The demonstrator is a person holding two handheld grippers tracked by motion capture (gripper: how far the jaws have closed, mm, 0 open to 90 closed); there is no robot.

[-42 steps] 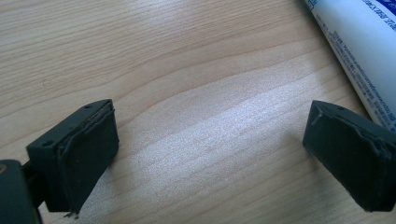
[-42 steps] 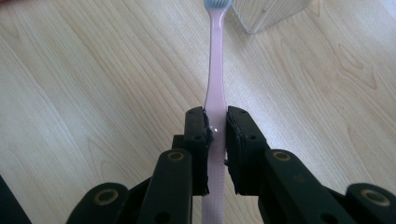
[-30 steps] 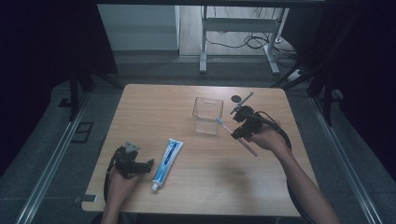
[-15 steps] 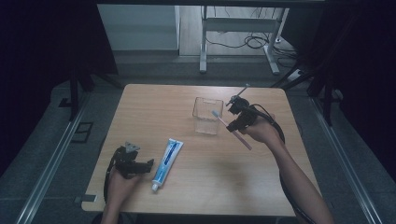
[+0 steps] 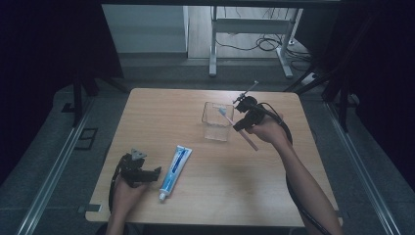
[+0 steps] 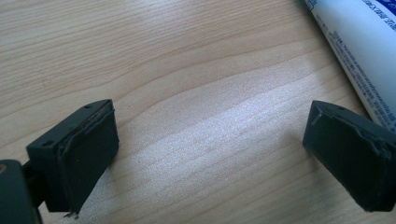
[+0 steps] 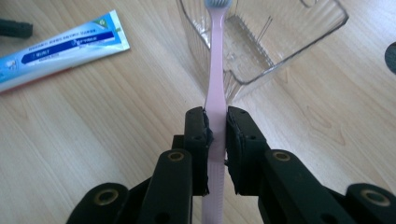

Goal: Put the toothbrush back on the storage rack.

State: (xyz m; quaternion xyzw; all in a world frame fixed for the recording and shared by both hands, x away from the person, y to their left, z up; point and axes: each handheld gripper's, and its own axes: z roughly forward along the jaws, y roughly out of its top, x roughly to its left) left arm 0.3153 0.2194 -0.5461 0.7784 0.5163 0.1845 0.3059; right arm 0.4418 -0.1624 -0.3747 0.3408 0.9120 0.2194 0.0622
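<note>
The right tongs [image 7: 216,128] are clenched on the pink toothbrush [image 7: 215,88] near mid-handle. Its bristle end points ahead of them, over the rim of the clear cup [image 7: 280,42], apparently so the brush can drop in head first. The left tongs [image 6: 210,154] rest released on the worktop [image 6: 187,70], with the toothpaste [image 6: 355,46] just beside one jaw.

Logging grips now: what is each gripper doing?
Left gripper: open, holding nothing, beside the toothpaste.
Right gripper: shut on the toothbrush, its head over the clear cup.
</note>
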